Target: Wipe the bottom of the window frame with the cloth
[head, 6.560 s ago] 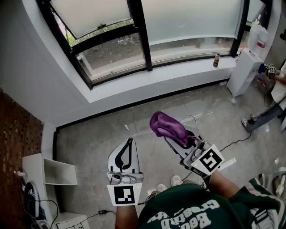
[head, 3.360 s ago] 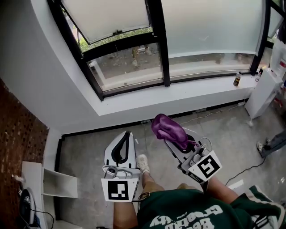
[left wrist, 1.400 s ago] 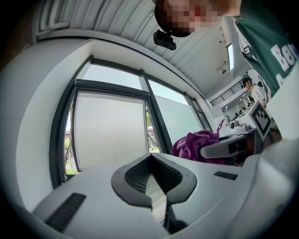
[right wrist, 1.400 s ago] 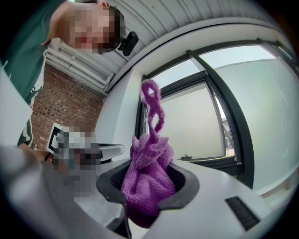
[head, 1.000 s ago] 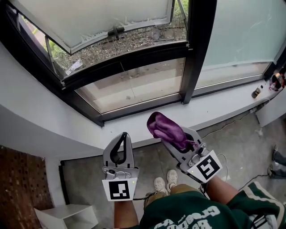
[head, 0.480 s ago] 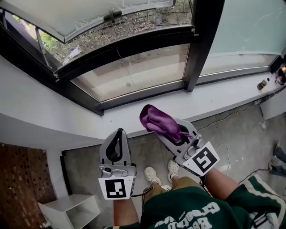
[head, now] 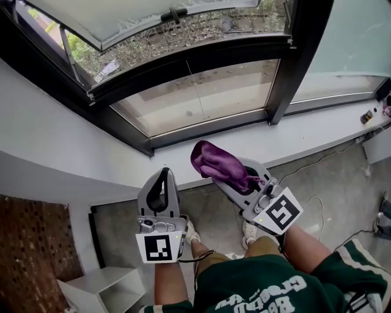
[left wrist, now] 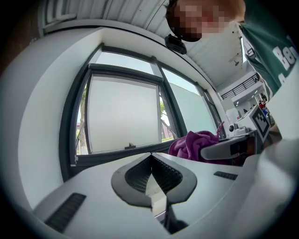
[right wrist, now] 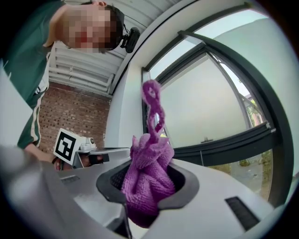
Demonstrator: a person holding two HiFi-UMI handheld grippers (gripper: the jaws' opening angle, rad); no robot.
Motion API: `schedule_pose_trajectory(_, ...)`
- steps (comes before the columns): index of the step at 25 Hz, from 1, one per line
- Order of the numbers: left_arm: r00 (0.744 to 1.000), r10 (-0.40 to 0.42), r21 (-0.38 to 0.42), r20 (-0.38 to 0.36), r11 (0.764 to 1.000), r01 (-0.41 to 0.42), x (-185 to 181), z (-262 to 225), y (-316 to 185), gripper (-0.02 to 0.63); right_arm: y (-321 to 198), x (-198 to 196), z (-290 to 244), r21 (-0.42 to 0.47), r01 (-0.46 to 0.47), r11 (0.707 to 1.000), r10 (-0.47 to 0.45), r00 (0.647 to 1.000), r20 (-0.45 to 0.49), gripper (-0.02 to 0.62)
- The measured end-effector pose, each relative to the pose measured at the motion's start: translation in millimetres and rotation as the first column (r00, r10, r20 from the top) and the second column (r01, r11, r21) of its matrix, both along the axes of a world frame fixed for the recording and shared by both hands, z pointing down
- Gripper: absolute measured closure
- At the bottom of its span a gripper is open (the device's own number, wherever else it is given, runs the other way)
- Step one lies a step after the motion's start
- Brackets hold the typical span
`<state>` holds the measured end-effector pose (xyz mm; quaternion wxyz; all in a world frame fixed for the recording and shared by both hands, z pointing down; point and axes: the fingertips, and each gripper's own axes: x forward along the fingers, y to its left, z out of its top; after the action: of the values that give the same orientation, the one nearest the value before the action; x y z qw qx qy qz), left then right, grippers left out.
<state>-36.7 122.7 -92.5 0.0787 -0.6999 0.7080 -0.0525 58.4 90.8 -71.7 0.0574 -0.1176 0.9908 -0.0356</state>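
Note:
A bunched purple cloth is clamped in my right gripper, which is held over the white sill just below the window. The black bottom frame of the window runs along the sill's far edge, a short way beyond the cloth. My left gripper is held beside it to the left, its jaws pressed together with nothing between them. The cloth also shows at the right of the left gripper view.
A black vertical mullion rises right of the cloth. An upper sash is tilted open outward. Small bottles stand at the sill's far right end. A cable lies on the grey floor. A white shelf unit stands bottom left.
Over the earlier frames I have walked up to the window, and both grippers now hang by the sill. In the last half second the view shifted slightly; the cloth stays in the right gripper.

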Motion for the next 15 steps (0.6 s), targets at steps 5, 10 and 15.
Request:
schedule_pose_trajectory(5,1.000,0.024,-0.037,0.015,0.999,-0.024,-104.7,53.0,-16.4,0.597,-1.8,-102.2,59.5,-0.010,-0.046,0.999,0.045,0.997,-0.065,0.465)
schedule_pose_trajectory(10,0.994,0.074,-0.074,-0.077,0.994,-0.080,-198.1,128.9,-35.5,0.597,-25.4,-194.4,130.1,-0.047,-0.147,0.988,0.141,0.983,-0.116,0.465)
schedule_pose_trajectory(15,0.991,0.095,-0.111,-0.096,0.988,-0.105,-241.4,216.2,-56.3,0.597,-45.8,-263.9,207.4,-0.090,-0.131,0.987,0.116,0.982,-0.152,0.465)
